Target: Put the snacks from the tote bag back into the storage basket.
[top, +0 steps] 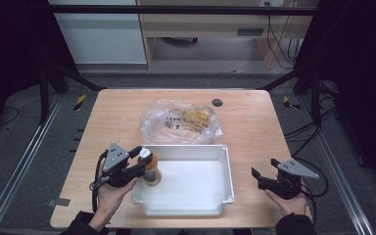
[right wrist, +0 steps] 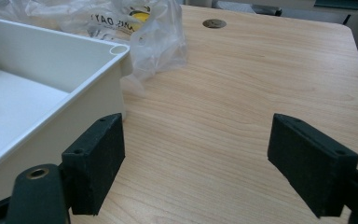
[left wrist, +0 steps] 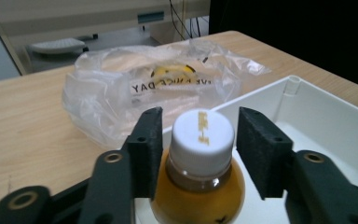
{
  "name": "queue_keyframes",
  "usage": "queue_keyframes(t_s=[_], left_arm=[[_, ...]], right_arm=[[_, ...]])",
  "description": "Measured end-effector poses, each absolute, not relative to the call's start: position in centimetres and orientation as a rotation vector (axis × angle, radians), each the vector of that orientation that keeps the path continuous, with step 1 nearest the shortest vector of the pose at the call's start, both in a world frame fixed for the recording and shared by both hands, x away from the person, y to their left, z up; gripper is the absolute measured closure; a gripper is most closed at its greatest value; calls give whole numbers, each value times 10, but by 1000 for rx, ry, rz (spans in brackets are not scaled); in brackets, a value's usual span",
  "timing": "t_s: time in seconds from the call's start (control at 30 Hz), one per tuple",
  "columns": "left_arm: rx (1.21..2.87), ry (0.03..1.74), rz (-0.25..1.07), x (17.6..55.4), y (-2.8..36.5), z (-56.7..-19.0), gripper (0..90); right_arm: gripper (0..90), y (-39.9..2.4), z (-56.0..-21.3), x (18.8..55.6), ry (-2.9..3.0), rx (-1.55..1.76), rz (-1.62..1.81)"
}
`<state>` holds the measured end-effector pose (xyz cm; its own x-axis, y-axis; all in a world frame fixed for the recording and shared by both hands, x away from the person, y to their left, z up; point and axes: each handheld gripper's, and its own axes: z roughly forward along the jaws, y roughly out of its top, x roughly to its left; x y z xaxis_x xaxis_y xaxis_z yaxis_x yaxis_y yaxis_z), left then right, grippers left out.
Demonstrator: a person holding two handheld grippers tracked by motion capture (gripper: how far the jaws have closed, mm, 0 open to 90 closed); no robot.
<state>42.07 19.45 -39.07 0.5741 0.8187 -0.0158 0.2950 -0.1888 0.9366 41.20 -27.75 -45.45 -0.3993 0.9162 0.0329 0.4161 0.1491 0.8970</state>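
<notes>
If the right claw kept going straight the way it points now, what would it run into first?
Probably nothing soon: the right claw, open, points across bare table. The white tray sits just beside its line and the plastic bag farther along; depth is hard to judge.

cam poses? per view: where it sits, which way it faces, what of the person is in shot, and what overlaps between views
High view: above the person's side, facing forward and down on the table; both forearms, left gripper, right gripper.
Left gripper view: on the left gripper, looking along its jaws, which flank the bottle with gaps either side, toward the plastic bag.
Right gripper view: on the right gripper, facing across bare wood through wide-apart jaws.
Shared: white tray and bag, in all three.
</notes>
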Motion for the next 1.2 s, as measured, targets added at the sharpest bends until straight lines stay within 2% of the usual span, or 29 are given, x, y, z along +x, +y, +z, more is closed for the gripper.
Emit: queue_keyframes(t_s=[0.17, 0.43, 0.77, 1.2], left_arm=[[1732, 909, 635, 420, 197, -386, 399], [1710, 904, 656, 423, 210, -382, 316], [1667, 949, 664, 425, 242, -391, 286], [1721, 1042, 701, 428, 266, -418, 276]], right_arm=[[177, -278, -455, 412, 1888, 1277, 1204], [169, -281, -455, 413, 1873, 1292, 1181], [167, -282, -456, 414, 1873, 1303, 1161], [161, -285, -457, 413, 1869, 1313, 1151]])
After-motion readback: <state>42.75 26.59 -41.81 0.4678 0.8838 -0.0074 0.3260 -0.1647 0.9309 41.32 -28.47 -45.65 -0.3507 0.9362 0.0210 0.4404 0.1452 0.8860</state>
